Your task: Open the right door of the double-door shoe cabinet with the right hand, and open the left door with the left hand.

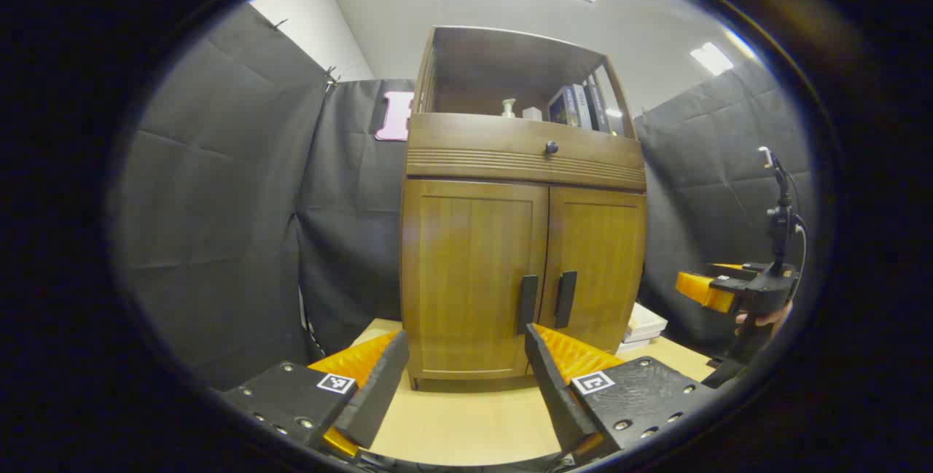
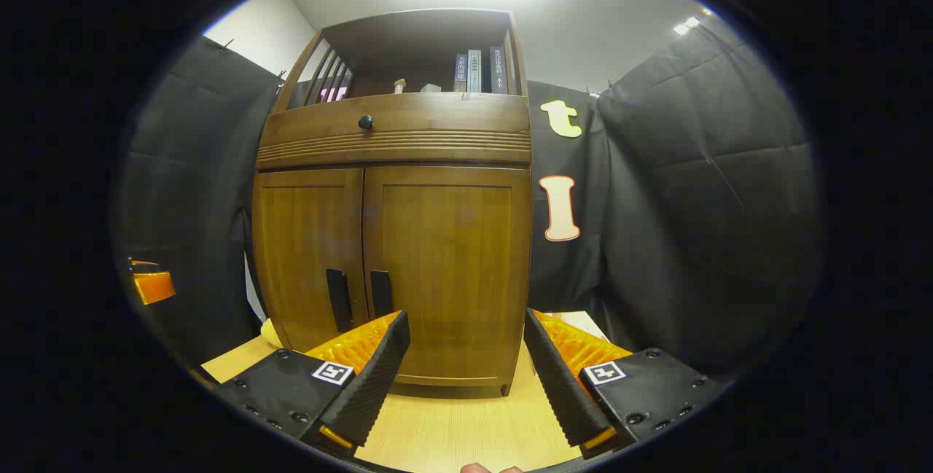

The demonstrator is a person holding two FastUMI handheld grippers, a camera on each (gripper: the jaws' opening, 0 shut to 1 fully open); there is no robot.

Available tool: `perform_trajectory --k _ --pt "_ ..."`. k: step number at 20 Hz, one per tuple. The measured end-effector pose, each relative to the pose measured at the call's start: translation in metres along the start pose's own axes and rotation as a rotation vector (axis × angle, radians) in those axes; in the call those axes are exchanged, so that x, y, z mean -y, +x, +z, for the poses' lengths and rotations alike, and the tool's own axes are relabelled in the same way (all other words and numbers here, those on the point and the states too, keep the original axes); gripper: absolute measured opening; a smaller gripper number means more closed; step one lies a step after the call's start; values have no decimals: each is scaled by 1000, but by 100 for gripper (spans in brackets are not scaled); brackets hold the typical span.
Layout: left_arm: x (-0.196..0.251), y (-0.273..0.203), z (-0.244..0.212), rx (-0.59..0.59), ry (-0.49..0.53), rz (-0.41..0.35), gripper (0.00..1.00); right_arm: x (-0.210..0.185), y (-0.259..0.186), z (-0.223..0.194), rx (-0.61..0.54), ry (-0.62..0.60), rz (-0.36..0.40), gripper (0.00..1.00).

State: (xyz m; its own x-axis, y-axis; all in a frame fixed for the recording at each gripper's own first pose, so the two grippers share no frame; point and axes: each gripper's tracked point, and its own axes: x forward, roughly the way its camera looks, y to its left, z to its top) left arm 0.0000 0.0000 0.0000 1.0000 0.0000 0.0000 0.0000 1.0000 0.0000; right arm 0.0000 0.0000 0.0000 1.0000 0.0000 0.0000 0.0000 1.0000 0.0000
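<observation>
A brown wooden shoe cabinet (image 1: 510,240) stands on a light table, both doors closed. In the left gripper view its left door (image 1: 470,276) carries a dark vertical handle (image 1: 527,304), and the right door (image 1: 594,269) has its own handle (image 1: 565,299). My left gripper (image 1: 466,367) is open a short way before the left door, touching nothing. In the right gripper view the right door (image 2: 448,269) and its handle (image 2: 380,292) face me; my right gripper (image 2: 466,353) is open, short of the door. The right gripper (image 1: 736,291) also appears far right in the left gripper view.
Above the doors are a drawer with a round knob (image 1: 552,147) and an open shelf with books (image 1: 579,105) and small bottles. A stack of white items (image 1: 641,327) lies beside the cabinet's right side. Black cloth walls surround the table (image 1: 466,422).
</observation>
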Motion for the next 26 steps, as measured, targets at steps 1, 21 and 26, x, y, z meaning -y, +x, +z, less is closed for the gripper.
perform_trajectory --k 1,21,26 --pt "3 1 0 1 0 -7 89 0 -1 -1 -2 2 -2 96" --pt "19 14 -7 -27 -2 -11 92 -18 34 -3 -68 126 56 98" --pt "21 15 -13 -47 -38 -4 89 -31 57 3 -77 140 77 95"
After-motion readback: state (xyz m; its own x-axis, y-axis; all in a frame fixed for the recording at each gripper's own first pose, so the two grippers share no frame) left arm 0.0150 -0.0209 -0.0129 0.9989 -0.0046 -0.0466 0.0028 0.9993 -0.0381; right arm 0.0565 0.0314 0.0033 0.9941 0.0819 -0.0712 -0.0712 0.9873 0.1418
